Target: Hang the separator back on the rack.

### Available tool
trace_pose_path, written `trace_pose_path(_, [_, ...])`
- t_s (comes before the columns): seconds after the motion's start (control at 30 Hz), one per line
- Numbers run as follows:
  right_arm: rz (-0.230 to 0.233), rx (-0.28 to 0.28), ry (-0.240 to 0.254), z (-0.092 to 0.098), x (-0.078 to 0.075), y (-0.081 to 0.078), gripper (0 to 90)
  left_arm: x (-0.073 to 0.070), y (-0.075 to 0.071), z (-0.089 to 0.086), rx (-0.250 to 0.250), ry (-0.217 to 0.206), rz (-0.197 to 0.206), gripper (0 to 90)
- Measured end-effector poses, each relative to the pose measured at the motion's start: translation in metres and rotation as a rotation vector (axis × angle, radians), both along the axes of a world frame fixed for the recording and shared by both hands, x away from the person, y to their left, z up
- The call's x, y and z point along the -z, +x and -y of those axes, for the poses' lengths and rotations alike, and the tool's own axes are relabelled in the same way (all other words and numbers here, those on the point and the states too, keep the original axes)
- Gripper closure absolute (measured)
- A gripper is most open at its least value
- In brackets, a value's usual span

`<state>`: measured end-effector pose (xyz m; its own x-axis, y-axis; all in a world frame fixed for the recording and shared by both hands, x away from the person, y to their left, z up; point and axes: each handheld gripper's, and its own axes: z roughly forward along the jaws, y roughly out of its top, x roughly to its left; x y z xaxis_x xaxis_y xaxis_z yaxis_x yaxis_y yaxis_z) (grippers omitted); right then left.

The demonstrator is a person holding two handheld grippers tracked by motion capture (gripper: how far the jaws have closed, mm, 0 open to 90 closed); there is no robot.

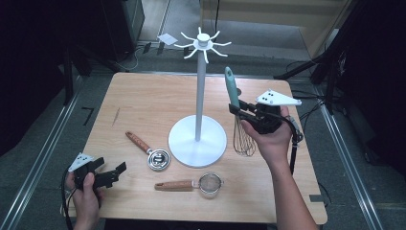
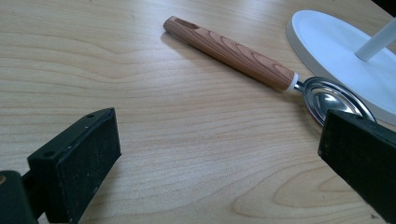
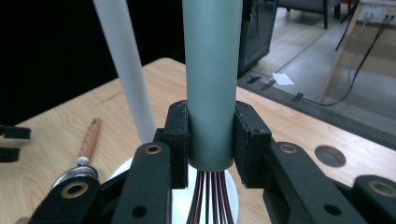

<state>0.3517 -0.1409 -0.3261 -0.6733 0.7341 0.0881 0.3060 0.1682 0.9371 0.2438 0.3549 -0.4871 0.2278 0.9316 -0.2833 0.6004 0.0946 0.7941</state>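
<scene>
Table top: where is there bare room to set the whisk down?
The far-left part of the table, behind the wood-handled scoop and left of the white stand, is bare. So is the near-right corner beyond the strainer. It is crowded in front of the stand's base, around scoop and strainer. The right gripper holds the whisk upright.

Wooden-handled scoop (image 1: pixel 149 151) and strainer (image 1: pixel 201 183) lie beside what looks like a hook stand (image 1: pixel 198 123).
</scene>
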Motion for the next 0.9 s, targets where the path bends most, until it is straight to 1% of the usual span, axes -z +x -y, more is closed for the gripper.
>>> trace_pose_path(0.07, [0.013, -0.005, 0.016, -0.001, -0.003, -0.002, 71.3, 0.000, 0.000, 0.000, 0.000, 0.001, 0.000, 0.0])
trace_pose_path(0.1, [0.013, -0.005, 0.016, -0.001, -0.003, -0.002, 71.3, 0.000, 0.000, 0.000, 0.000, 0.001, 0.000, 0.0])
trace_pose_path(0.13, [0.028, -0.018, 0.030, -0.002, -0.006, -0.004, 71.3, 0.000, 0.000, 0.000, 0.000, 0.000, 0.000, 0.0])
trace_pose_path(0.17, [0.028, -0.018, 0.030, -0.002, -0.006, -0.004, 71.3, 0.000, 0.000, 0.000, 0.000, 0.001, -0.001, 0.0])
trace_pose_path(0.23, [0.053, -0.038, 0.038, -0.004, -0.011, -0.007, 71.2, 0.000, 0.000, 0.000, -0.001, 0.000, 0.000, 0.0])
trace_pose_path(0.27, [0.053, -0.038, 0.038, -0.004, -0.011, -0.007, 71.2, 0.000, 0.000, 0.000, -0.001, 0.000, 0.000, 0.0])
trace_pose_path(0.33, [0.059, -0.047, 0.055, -0.005, -0.015, -0.008, 71.2, 0.000, 0.000, 0.000, 0.000, 0.001, 0.000, 0.0])
trace_pose_path(0.4, [0.059, -0.036, 0.066, -0.005, -0.018, -0.009, 71.2, 0.000, 0.000, 0.000, 0.000, 0.001, 0.001, 0.0])
trace_pose_path(0.5, [0.072, -0.030, 0.079, -0.005, -0.021, -0.011, 71.2, 0.000, 0.000, 0.000, 0.000, 0.000, 0.001, 0.0])
trace_pose_path(0.6, [0.083, -0.037, 0.103, -0.005, -0.024, -0.013, 71.2, 0.000, 0.000, 0.000, 0.001, 0.001, -0.001, 0.0])
trace_pose_path(0.8, [0.115, -0.046, 0.119, -0.008, -0.031, -0.018, 71.2, 0.000, 0.000, 0.000, 0.000, 0.000, 0.001, 0.0])
trace_pose_path(0.83, [0.125, -0.048, 0.131, -0.009, -0.034, -0.020, 71.2, 0.000, 0.000, 0.000, 0.000, 0.000, 0.001, 0.0])
trace_pose_path(0.9, [0.134, -0.051, 0.138, -0.009, -0.037, -0.021, 71.2, 0.000, 0.000, 0.000, 0.000, 0.000, 0.001, 0.0])
